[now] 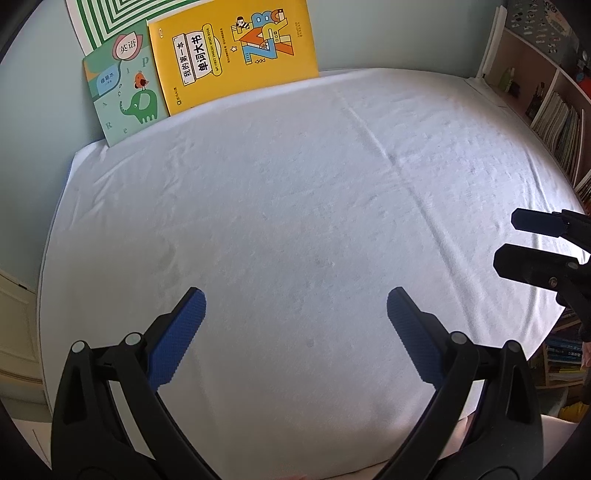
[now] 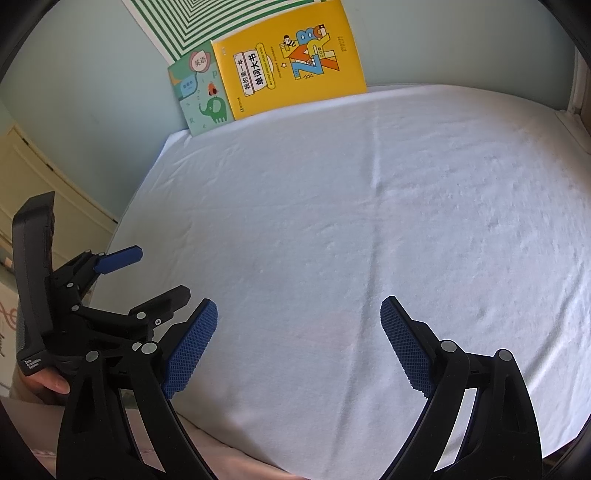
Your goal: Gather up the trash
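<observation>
A white cloth (image 1: 295,192) covers the table, and I see no loose trash on it in either view. My left gripper (image 1: 295,299) hangs open over the near part of the cloth with nothing between its blue pads (image 1: 177,339). My right gripper (image 2: 299,306) is also open and holds nothing, just to the right of the left one. In the left wrist view the right gripper (image 1: 508,240) pokes in from the right edge. In the right wrist view the left gripper (image 2: 162,273) shows at lower left, with a person's hand (image 2: 51,384) on its handle.
A yellow word book (image 1: 236,55) and a green elephant book (image 1: 125,96) lean on the pale wall at the back, with a green-striped sheet (image 1: 110,14) behind them. A bookshelf (image 1: 554,110) stands to the right. A cream cabinet (image 2: 44,192) stands to the left.
</observation>
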The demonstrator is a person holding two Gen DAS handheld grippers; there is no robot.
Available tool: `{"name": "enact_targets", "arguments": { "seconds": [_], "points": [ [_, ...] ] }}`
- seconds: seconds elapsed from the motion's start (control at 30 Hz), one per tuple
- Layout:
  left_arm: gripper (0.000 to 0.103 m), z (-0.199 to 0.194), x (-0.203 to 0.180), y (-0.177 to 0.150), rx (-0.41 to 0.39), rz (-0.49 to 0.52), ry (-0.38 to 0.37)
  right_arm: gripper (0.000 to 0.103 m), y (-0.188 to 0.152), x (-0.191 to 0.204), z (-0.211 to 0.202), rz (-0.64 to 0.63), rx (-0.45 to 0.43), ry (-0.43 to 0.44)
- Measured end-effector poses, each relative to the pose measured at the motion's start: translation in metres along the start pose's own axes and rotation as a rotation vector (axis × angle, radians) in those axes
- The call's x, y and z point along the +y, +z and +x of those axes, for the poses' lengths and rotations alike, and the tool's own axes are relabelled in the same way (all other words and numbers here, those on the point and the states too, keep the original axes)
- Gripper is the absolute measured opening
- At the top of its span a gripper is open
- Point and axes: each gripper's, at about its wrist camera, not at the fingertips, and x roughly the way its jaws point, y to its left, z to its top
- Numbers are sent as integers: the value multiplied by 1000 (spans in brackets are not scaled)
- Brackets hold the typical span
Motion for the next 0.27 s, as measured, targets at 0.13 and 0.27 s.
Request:
{"name": "enact_targets", "arguments": {
  "seconds": [0.13, 0.27],
  "points": [
    [96, 3, 2, 0, 16, -17, 6, 89, 0, 0, -1, -1, 0, 0],
    [96, 4, 5, -1, 25, -36, -4, 89, 0, 0, -2, -3, 2, -1]
  ]
}}
